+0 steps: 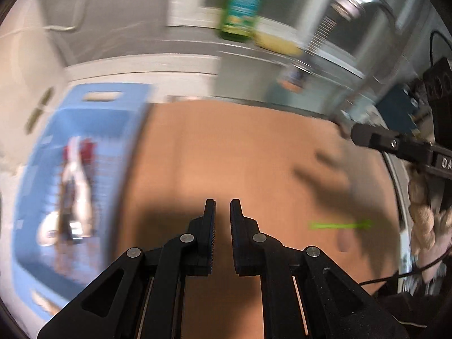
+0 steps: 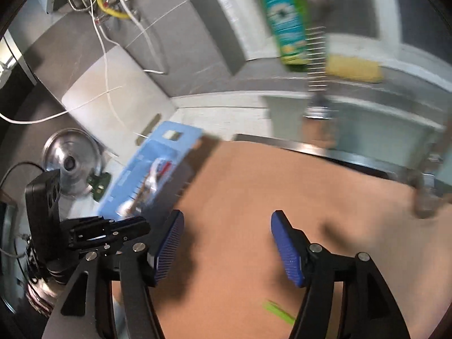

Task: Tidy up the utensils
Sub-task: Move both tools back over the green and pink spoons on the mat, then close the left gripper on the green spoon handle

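The brown board (image 1: 226, 155) covers most of the tabletop and serves here as the landmark. Its wide middle is bare, so there is much open room on it. Along its left edge lies the blue basket (image 1: 84, 169), touching or just beside the board; which of the two I cannot tell because of blur. Beyond the far edge of the board runs a metal sink rim (image 2: 353, 155), and behind it stand a green bottle (image 2: 288, 22) and a yellow sponge (image 2: 353, 67). The label on the bottle is too blurred to read.

The utensils (image 1: 75, 186) lie inside the basket, left of the board, with their long axis along the length of the basket, running away from the camera. One green utensil (image 1: 339, 225) lies on the board near its right side; in the left wrist view its long axis goes from left to right.

The left gripper (image 1: 223, 206) hangs over the near middle of the board with its fingers nearly together and nothing between them. The right gripper (image 2: 226, 223) is over the board too, its blue fingers (image 2: 285, 251) well apart and empty. On the right gripper's body, in the left wrist view, only the letters "DA" can be read.
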Available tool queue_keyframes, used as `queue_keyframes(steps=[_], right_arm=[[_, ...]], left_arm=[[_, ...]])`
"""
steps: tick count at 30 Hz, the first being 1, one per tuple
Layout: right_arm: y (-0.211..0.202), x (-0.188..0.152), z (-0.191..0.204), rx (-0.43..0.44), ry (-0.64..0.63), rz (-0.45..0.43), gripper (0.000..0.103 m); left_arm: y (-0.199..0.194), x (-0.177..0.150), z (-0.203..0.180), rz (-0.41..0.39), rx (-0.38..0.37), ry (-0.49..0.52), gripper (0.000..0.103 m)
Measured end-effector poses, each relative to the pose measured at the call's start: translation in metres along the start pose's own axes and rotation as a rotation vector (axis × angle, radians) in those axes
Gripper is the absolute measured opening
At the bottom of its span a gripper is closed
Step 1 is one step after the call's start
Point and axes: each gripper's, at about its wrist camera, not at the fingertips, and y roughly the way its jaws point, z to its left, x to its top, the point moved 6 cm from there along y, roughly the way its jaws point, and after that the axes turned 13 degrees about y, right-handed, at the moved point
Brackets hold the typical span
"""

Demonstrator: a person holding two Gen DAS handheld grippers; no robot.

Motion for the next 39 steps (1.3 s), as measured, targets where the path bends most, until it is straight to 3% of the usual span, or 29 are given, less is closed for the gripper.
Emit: queue_keyframes(steps=[4, 6, 8, 17, 26, 31, 39], right_arm=[[-0.040, -0.006, -0.053, -0.164, 0.004, -0.057, 0.061], [-0.054, -0.010, -0.071, -0.214, 0.016, -0.073, 0.061], [-0.067, -0.014, -0.086, -0.263, 0.017, -0.098, 0.061], [-0.112, -0.030, -0.125, -0.340, 0.024, -0.172, 0.061], [-0.113, -0.045, -0.143, -0.287, 0.083, -0.122, 0.061], [-0.104, -0.058, -0.165, -0.231, 0.210, -0.059, 0.061], [-0.072, -0.072, -0.195, -0.158, 0.383, 0.061, 0.060]], left_arm=[[0.021, 0.005, -0.060, 0.009, -0.057, 0.082, 0.009], [0.030, 0.006, -0.087, 0.015, -0.083, 0.123, 0.015], [0.035, 0.005, -0.111, 0.019, -0.104, 0.162, 0.016], [0.055, 0.013, -0.168, 0.055, -0.158, 0.281, 0.016], [0.070, 0.011, -0.171, 0.146, -0.207, 0.474, 0.016], [0.085, 0.012, -0.173, 0.208, -0.217, 0.632, 0.016], [0.101, -0.002, -0.191, 0.300, -0.295, 0.792, 0.016]])
